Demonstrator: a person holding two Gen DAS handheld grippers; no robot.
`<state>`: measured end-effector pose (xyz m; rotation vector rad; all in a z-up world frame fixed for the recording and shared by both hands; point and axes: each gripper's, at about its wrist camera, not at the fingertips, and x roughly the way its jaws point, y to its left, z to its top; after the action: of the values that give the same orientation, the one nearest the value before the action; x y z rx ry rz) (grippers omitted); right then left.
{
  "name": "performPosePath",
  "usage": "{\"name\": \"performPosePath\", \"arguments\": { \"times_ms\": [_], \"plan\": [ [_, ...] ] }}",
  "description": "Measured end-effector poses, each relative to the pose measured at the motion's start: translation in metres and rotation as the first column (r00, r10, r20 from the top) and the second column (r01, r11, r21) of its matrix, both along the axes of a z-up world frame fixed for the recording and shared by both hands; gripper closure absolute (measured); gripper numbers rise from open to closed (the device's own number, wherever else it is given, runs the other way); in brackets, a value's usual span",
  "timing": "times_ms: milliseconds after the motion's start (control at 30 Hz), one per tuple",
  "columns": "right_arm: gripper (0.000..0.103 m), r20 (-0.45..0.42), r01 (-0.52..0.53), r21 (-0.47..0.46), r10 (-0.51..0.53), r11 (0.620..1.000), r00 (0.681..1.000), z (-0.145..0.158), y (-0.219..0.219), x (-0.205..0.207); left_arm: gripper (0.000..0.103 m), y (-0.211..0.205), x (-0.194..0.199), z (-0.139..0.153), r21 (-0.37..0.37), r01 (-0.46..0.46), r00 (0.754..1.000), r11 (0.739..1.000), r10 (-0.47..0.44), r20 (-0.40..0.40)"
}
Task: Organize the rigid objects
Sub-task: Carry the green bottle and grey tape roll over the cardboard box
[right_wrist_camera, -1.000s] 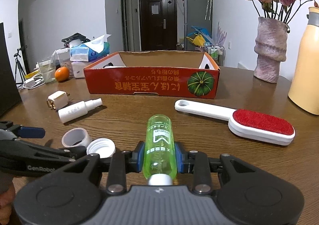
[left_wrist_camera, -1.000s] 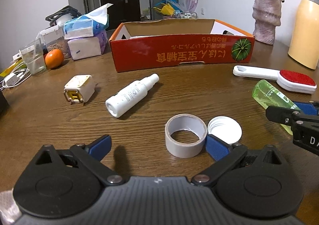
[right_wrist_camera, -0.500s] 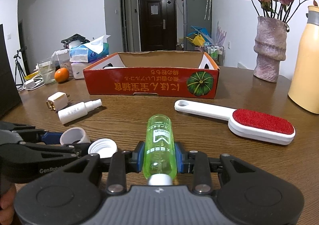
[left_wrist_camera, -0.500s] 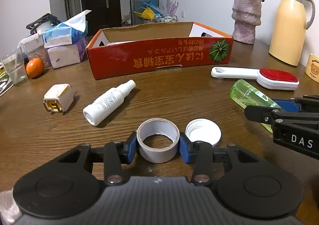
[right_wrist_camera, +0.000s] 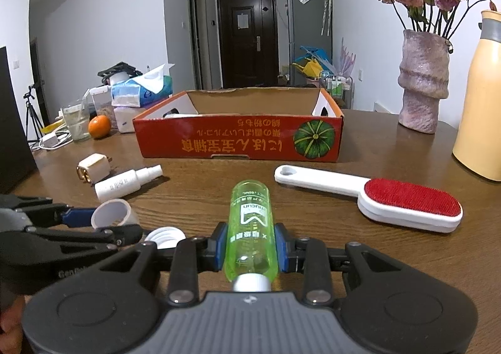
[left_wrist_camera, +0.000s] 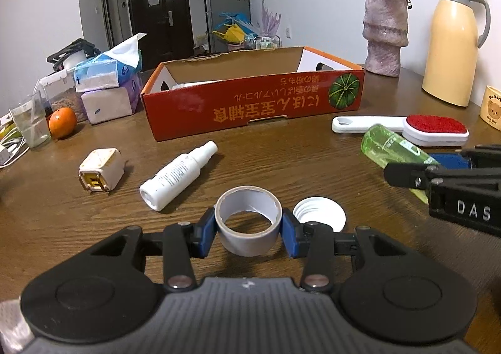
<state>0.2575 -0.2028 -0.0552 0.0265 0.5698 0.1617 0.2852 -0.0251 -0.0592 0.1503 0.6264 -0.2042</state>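
My left gripper [left_wrist_camera: 249, 228] is shut on a grey tape roll [left_wrist_camera: 247, 242], its blue pads pressing on both sides; the roll [right_wrist_camera: 114, 213] also shows at the left of the right wrist view. A white screw lid [left_wrist_camera: 319, 216] lies on the table just right of the roll. My right gripper [right_wrist_camera: 250, 244] is shut on a green transparent bottle [right_wrist_camera: 249, 206] that points forward along its fingers. Ahead stands an open red cardboard box [left_wrist_camera: 250, 106]. A white spray bottle [left_wrist_camera: 175, 178], a cream plug adapter [left_wrist_camera: 100, 169] and a red lint brush [left_wrist_camera: 407, 127] lie in front of the box.
On the brown table [left_wrist_camera: 281, 159] there is a vase of flowers [left_wrist_camera: 385, 34] and a yellow thermos [left_wrist_camera: 451, 50] at the back right. Tissue packs [left_wrist_camera: 106, 87], an orange [left_wrist_camera: 62, 122] and a glass [left_wrist_camera: 29, 122] stand at the left. A small cup [left_wrist_camera: 493, 109] sits at the far right edge.
The left jaws went from wide open to shut on the tape roll, and the left view tipped up a little. The right gripper and its green bottle stayed still.
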Motion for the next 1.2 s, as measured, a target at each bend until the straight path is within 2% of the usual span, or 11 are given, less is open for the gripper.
{"name": "performPosePath", "arguments": {
  "times_ms": [733,1200],
  "plan": [
    [0.073,0.067,0.019,0.010,-0.019,1.000,0.998,0.035,-0.002,0.015,0.059,-0.008,0.012,0.047,-0.045,-0.020,0.995,0.999,0.025,0.102],
    [0.073,0.113,0.024,0.033,-0.028,0.999,0.993,0.057,0.006,0.044,0.059,-0.003,0.046,0.071,-0.114,-0.089,0.986,0.989,0.104,0.134]
  ]
}}
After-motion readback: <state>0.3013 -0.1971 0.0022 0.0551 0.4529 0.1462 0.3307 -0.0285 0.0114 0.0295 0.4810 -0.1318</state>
